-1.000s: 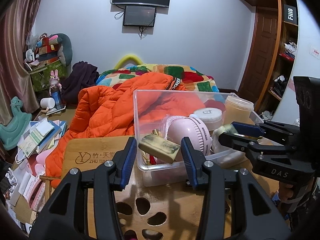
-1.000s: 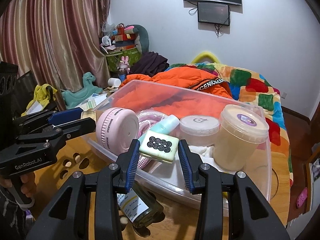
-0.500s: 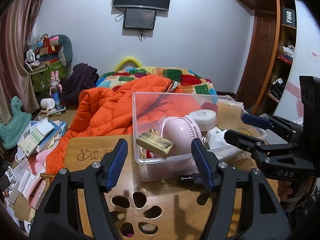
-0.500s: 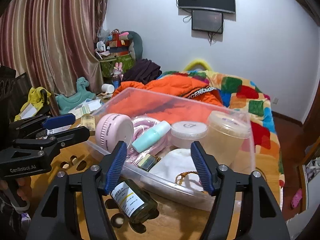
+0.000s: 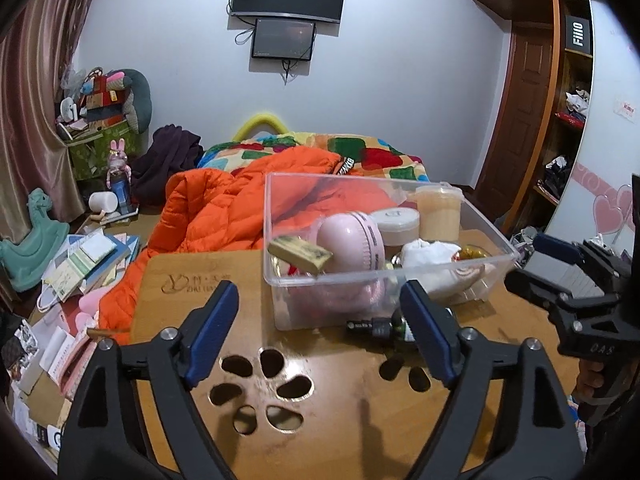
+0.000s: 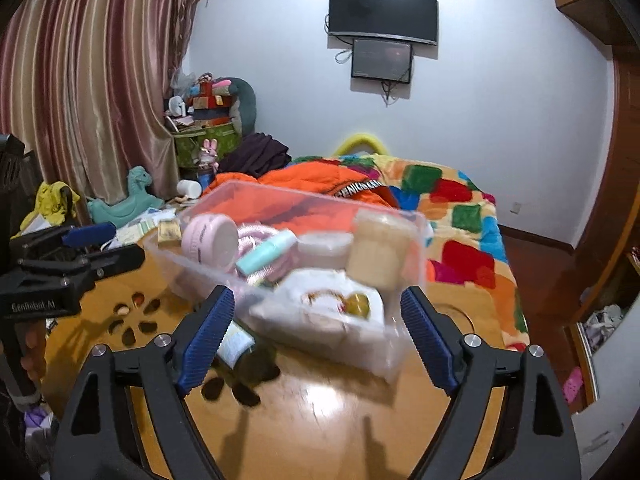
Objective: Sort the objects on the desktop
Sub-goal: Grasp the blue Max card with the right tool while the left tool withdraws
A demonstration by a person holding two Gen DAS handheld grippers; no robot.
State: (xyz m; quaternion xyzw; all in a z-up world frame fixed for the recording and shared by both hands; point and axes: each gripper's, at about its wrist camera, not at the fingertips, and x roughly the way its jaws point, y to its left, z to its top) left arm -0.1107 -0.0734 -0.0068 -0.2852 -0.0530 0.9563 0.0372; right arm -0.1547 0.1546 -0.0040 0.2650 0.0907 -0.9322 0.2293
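My left claw (image 5: pixel 320 332) is spread wide with nothing in it, hanging above the wooden bench (image 5: pixel 344 400), and my right claw (image 6: pixel 316 332) gapes just as wide and bare. The clear bin (image 5: pixel 496 256) sits on the bench ahead of both, holding a pink round case (image 5: pixel 352 244), a beige jar (image 5: pixel 438 216), a white lidded tub (image 5: pixel 394 220) and a mahjong tile (image 5: pixel 300 254) leaning on the near rim. A dark green bottle (image 5: pixel 384 326) lies on its side against the bin's front wall.

Readable writing: "GenRobot.AI" on my left claw's body in the right view, "DAS" on my right claw's body in the left view, "Fiil0" on a black box (image 5: pixel 578 34) on the shelf, and "ZHU TIAN" engraved in the bench.

Only the right view shows the teal tube (image 6: pixel 266 256) inside the bin, though that view is blurred.
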